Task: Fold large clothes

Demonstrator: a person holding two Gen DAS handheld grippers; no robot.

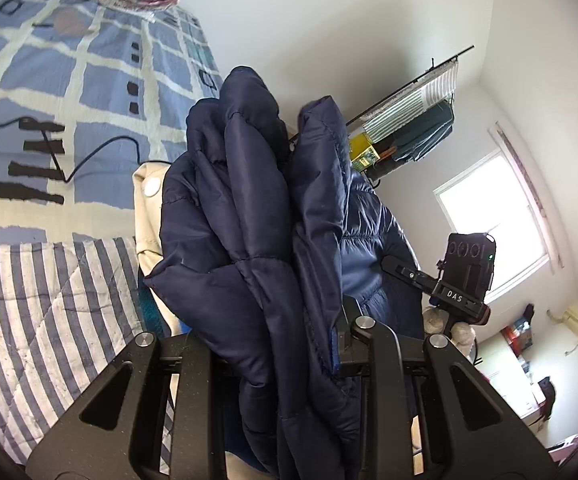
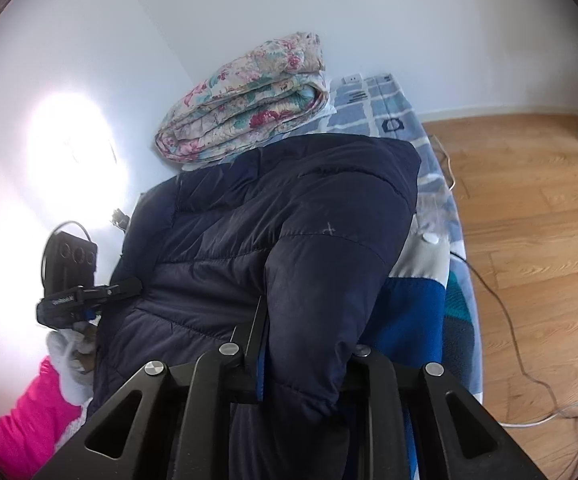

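Our left gripper point(image 1: 289, 344) and right gripper point(image 2: 305, 364) each clamp the navy jacket point(image 2: 273, 220), jaws pinching padding; folding above the bed point(image 1: 49, 80) looks unfinished.

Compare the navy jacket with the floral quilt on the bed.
The navy jacket is plain dark and puffy; the floral quilt is pale with pink and green flowers. The jacket hangs bunched, clamped in both the left gripper and the right gripper; the quilt lies folded and untouched by the wall. Both are stitched and padded.
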